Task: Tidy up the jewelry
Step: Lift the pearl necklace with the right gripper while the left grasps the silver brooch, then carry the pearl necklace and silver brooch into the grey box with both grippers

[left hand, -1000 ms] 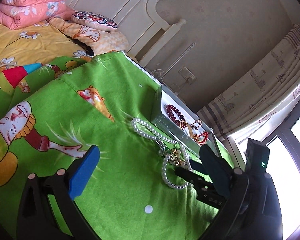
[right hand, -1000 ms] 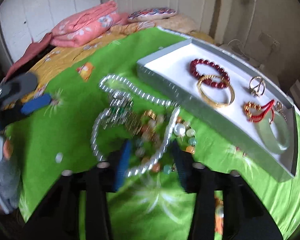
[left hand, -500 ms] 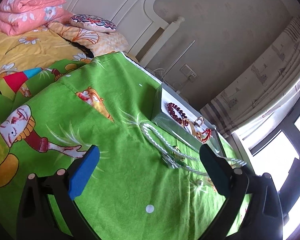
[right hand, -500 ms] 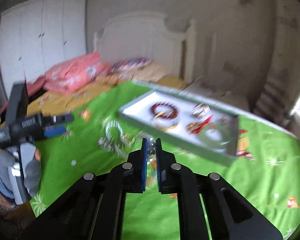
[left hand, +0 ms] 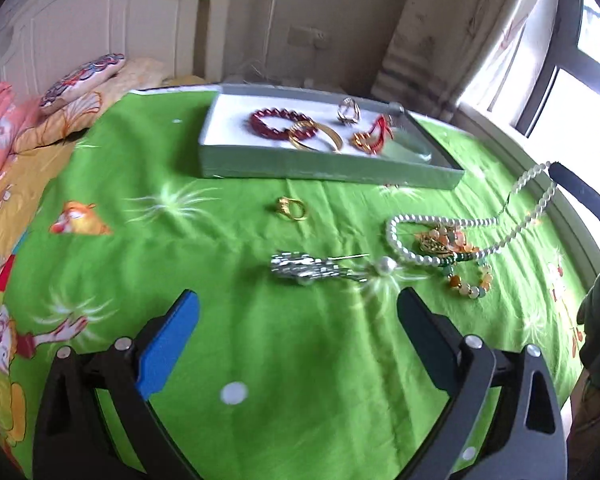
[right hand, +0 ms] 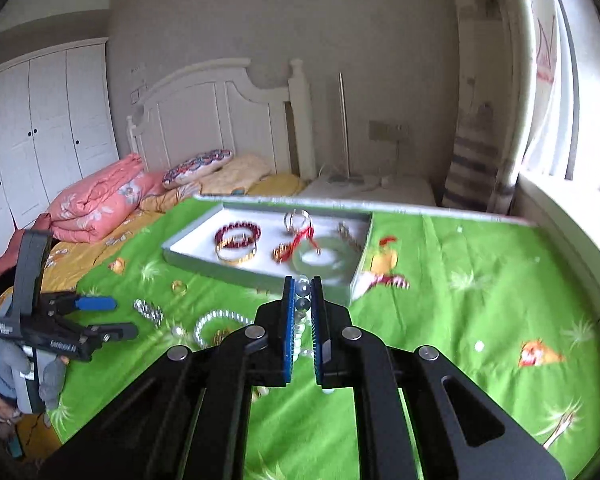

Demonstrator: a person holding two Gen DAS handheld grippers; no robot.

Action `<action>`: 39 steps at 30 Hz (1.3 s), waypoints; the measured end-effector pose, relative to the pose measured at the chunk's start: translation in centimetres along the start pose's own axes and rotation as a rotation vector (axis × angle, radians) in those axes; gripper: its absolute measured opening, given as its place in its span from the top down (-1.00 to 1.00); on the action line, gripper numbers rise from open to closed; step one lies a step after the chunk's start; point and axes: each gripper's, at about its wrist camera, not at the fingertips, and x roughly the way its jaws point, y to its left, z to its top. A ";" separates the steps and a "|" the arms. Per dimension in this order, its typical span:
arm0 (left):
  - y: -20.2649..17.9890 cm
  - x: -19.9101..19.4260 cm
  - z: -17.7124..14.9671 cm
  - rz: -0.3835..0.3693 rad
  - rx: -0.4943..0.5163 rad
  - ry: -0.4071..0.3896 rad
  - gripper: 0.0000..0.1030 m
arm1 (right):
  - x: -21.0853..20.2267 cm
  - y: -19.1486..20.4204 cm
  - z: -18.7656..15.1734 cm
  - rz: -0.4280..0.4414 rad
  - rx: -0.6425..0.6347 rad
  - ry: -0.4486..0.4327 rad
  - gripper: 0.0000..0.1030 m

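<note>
My right gripper [right hand: 302, 294] is shut on a strand of the pearl necklace [right hand: 302, 304], raised above the green sheet. In the left wrist view the pearl necklace [left hand: 420, 236] trails from the sheet up to the right gripper's tip [left hand: 556, 170] at the right edge. Its silver pendant [left hand: 304, 270] lies just ahead of my left gripper [left hand: 298, 340], which is open and holds nothing. A gold ring [left hand: 292, 208] and a coloured bead bracelet [left hand: 468, 280] lie loose on the sheet. The grey tray [left hand: 328, 170] holds a red bead bracelet [left hand: 276, 122], a gold bangle [left hand: 316, 140] and other pieces.
The green cartoon sheet [right hand: 460, 300] covers the bed. Pillows and a folded pink quilt [right hand: 96, 204] lie near the white headboard [right hand: 204, 120]. A window sill [right hand: 560, 216] and curtain run along the right. A person's gloved hand [right hand: 48, 380] holds the left gripper.
The right gripper shut on the pearl necklace and lifted it up and to the right, dragging the strand across the sheet. The left gripper swung round and now faces the tray squarely.
</note>
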 end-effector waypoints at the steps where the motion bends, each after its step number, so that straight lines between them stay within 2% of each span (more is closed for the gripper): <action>1: -0.2 0.5 0.4 0.003 -0.017 0.016 -0.82 | 0.3 0.1 -0.4 0.007 0.004 0.010 0.85; 3: -0.3 1.4 0.9 0.013 -0.044 0.037 -0.74 | 0.7 0.2 -1.1 0.021 0.010 0.020 0.85; 5: -0.8 2.2 1.3 0.063 -0.043 0.051 -0.58 | 1.0 0.5 -1.5 0.033 0.011 0.023 0.85; 6: -1.0 2.6 1.7 0.071 -0.035 0.053 -0.47 | 1.1 0.6 -1.5 0.038 0.011 0.024 0.85; 8: -1.7 2.9 1.8 0.089 -0.008 0.044 -0.06 | 1.1 0.7 -1.7 0.046 0.010 0.023 0.85; 15: -2.6 1.7 1.2 0.058 0.037 -0.025 -0.03 | 1.1 0.2 -1.9 0.053 0.032 0.022 0.85; 22: -2.3 1.0 0.9 0.042 0.034 -0.031 -0.03 | 0.1 1.5 -0.6 0.066 0.001 -0.013 0.85; 29: -2.1 0.0 1.0 0.030 0.035 -0.049 -0.03 | -2.3 3.9 3.3 0.088 -0.078 -0.100 0.85; 39: -2.2 -2.1 2.4 0.023 0.062 -0.095 -0.03 | -3.5 7.7 9.7 0.108 -0.218 -0.186 0.85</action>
